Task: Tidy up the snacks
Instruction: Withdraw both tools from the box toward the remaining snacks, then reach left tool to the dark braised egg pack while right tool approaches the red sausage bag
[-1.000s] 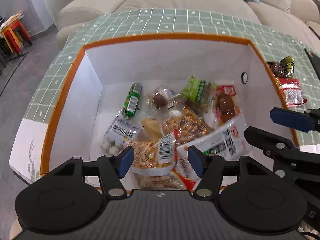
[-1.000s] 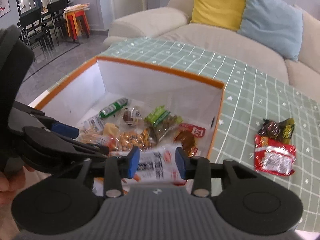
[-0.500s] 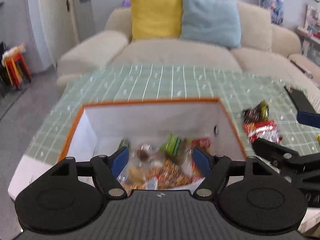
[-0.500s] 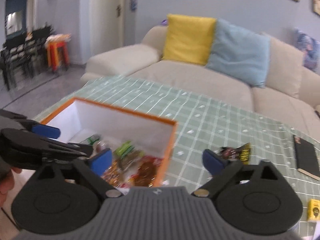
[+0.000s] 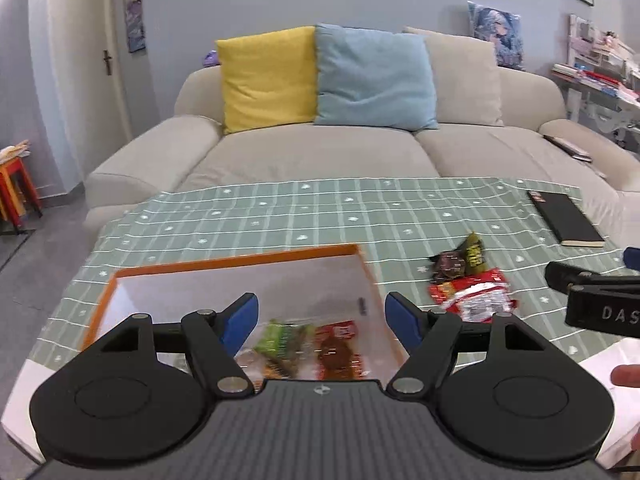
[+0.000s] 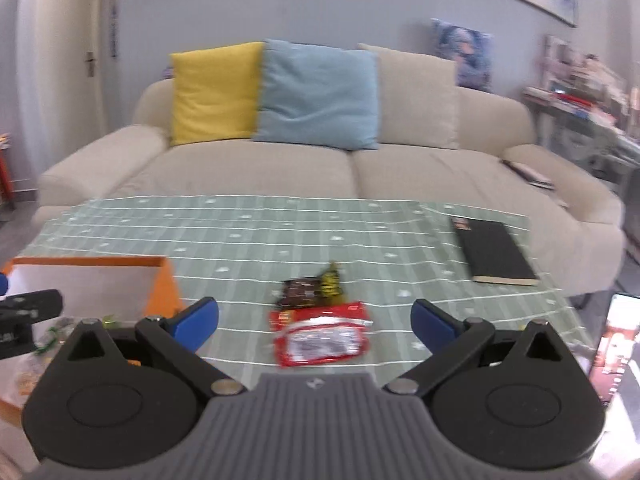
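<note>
Both tools stand wide open and hold nothing. We see the left tool [image 5: 320,316] above the near edge of the orange-rimmed box [image 5: 236,260]; the right tool [image 6: 314,322] faces the two snack packets left on the tabletop [image 6: 240,236]. The jaws of both have just been opening, the right far more than the left, with nothing between them.

Position of the task items — the red packet [image 6: 320,338] lies flat on the green cloth, and the dark packet [image 6: 310,290] with its yellow-green end touches its far edge. Other snacks already lie in the box.

Risks, in our judgement:
- A closing grasp on the red packet may also pinch the dark packet, because the two touch.
- A flat foil packet may slide on the cloth, or the cloth may bunch under the pads.
- The left tool [image 6: 28,312] sits close on the box side — the two tools could collide on the transfer.

Surroundings: a black notebook [image 6: 496,252] lies well apart to the right, and a phone screen [image 6: 612,340] is at the right edge. A sofa [image 6: 280,168] stands behind. Nothing blocks the packets.
</note>
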### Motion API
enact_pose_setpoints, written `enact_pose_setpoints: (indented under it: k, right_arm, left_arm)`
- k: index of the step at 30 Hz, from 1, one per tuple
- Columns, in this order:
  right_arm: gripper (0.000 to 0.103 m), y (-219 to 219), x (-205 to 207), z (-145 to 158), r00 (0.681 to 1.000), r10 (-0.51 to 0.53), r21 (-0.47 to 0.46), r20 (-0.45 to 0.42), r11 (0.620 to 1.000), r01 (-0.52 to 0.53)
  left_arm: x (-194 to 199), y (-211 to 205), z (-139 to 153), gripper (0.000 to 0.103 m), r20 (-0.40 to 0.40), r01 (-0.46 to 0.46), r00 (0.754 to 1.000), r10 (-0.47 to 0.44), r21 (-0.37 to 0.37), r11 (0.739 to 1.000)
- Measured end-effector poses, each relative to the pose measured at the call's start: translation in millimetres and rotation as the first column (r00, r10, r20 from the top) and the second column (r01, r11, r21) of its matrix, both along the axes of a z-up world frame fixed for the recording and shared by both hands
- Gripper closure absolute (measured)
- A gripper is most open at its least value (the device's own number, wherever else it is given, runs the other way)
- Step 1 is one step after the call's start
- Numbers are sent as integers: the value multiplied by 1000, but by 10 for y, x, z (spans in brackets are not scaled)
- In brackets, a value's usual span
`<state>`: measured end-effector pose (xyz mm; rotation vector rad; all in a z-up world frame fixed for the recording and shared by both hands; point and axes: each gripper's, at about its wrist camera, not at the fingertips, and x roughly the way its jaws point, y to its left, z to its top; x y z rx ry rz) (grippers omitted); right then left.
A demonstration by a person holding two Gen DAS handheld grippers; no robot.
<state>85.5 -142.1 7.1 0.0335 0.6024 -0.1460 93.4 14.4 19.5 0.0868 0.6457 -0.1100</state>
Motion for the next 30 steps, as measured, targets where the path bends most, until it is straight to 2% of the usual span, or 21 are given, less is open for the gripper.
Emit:
enact_pose_setpoints:
  k: [6,10,17,23,27,30]
  right_arm:
    - [4,-330,-32,-111,999,-17,44,-41,999,19]
    - [4,-518,-21,-212,995,-38,76,-91,996,44]
    - [4,-763,-91,-353,992,-88,87,-87,992,95]
    - [4,-925,-24,-519,986,-105,134,-128,983,122]
    - [6,-1032,78,-660,980,-81,200,-183,973,118]
    - [6,-1046,173,-754,975,-75,195,-211,974,117]
  left_arm:
    - [32,-322,-37,18,-51,116,992,-117,-26,993]
    - [70,-570,-112,18,-83,173,981,-173,-7,985]
    - [141,-898,-243,18,-118,255,961,-252,11,967]
    - [250,-1076,-371,18,-137,301,946,-294,36,953]
    - [345,-1129,-438,18,-146,312,942,-301,55,949]
    - [442,-1158,-473,18,-155,311,942,-296,85,947]
